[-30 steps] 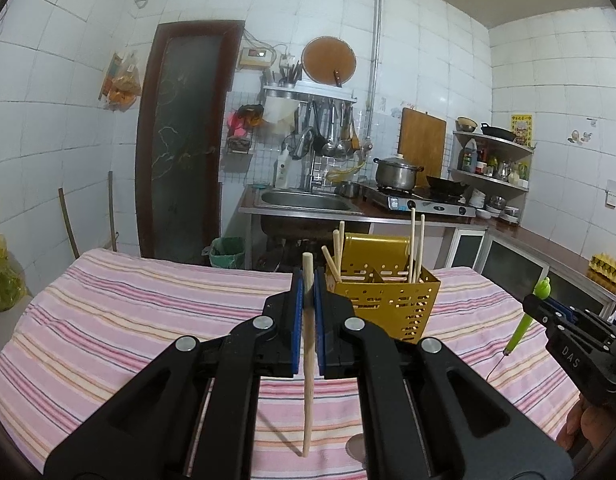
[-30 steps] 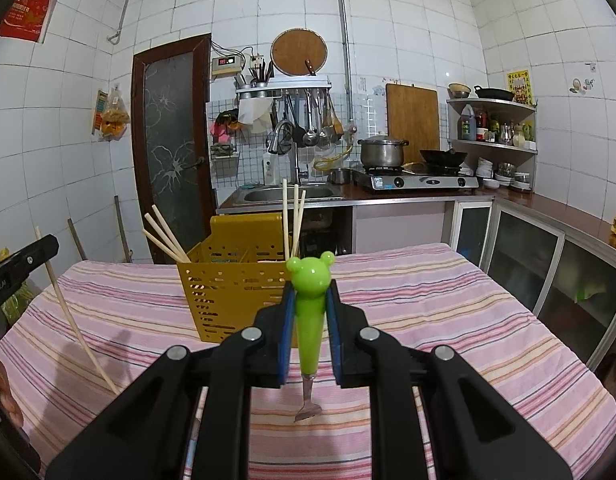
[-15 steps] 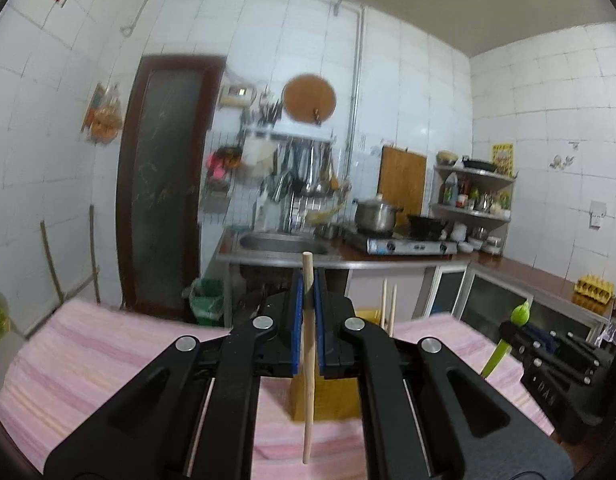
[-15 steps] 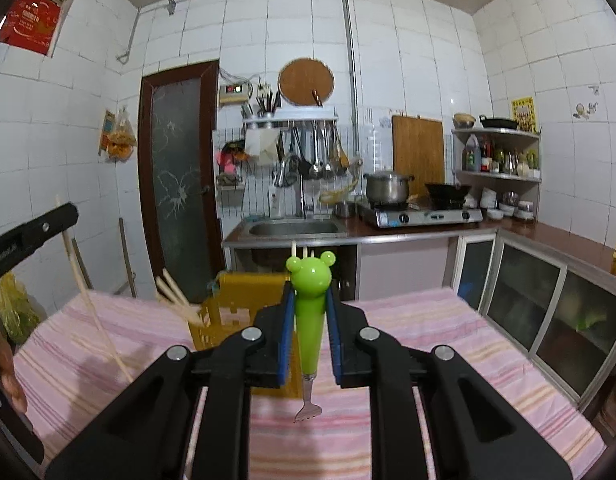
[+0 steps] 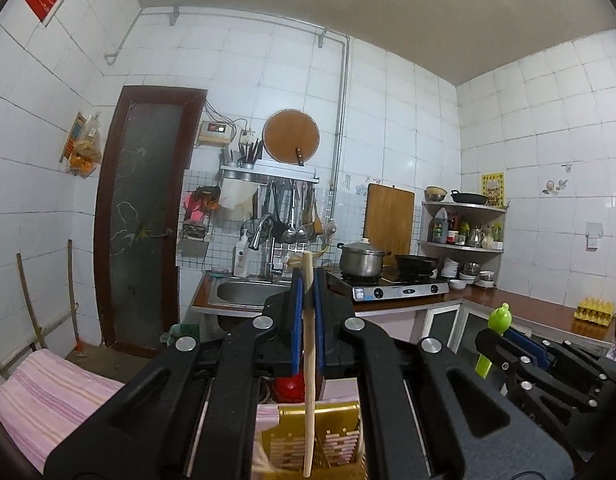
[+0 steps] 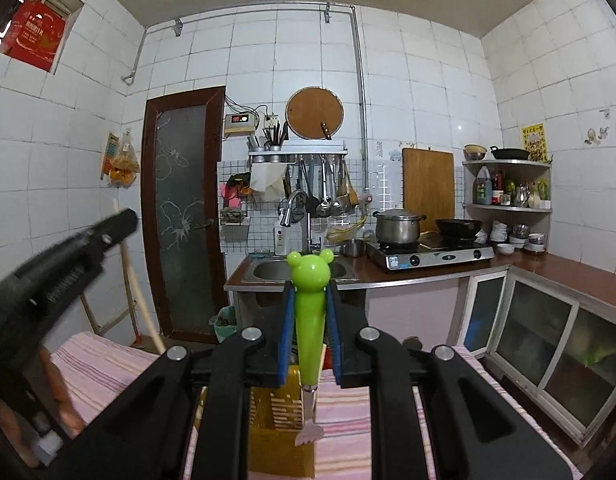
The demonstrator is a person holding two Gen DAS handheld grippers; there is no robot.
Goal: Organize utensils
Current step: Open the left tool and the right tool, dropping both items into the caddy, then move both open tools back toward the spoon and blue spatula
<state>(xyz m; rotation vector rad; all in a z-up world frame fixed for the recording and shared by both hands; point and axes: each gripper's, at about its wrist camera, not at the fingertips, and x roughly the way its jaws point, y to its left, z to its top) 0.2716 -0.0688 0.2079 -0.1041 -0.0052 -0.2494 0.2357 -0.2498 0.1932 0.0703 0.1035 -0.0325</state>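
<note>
My left gripper [image 5: 307, 280] is shut on a pale wooden chopstick [image 5: 309, 380] that hangs upright, its lower end over the yellow perforated utensil holder [image 5: 320, 436] below. My right gripper [image 6: 310, 292] is shut on a small fork with a green bear-head handle [image 6: 310, 312], tines [image 6: 310, 434] pointing down above the same yellow holder [image 6: 281, 412]. In the left wrist view the right gripper [image 5: 508, 340] with the green handle [image 5: 499, 318] sits at the right. In the right wrist view the left gripper [image 6: 119, 220] and its chopstick [image 6: 141, 304] appear blurred at the left.
The holder stands on a table with a pink striped cloth [image 6: 107, 360]. Behind it are a sink [image 5: 243, 292], a gas stove with a pot [image 5: 364, 260], hanging ladles, corner shelves [image 5: 464, 224] and a dark door [image 5: 141, 216]. An egg tray [image 5: 594, 308] rests on the right counter.
Both grippers have risen with their utensils, so the table and yellow holder have dropped to the bottom of both views. The chopstick and fork stay gripped.
</note>
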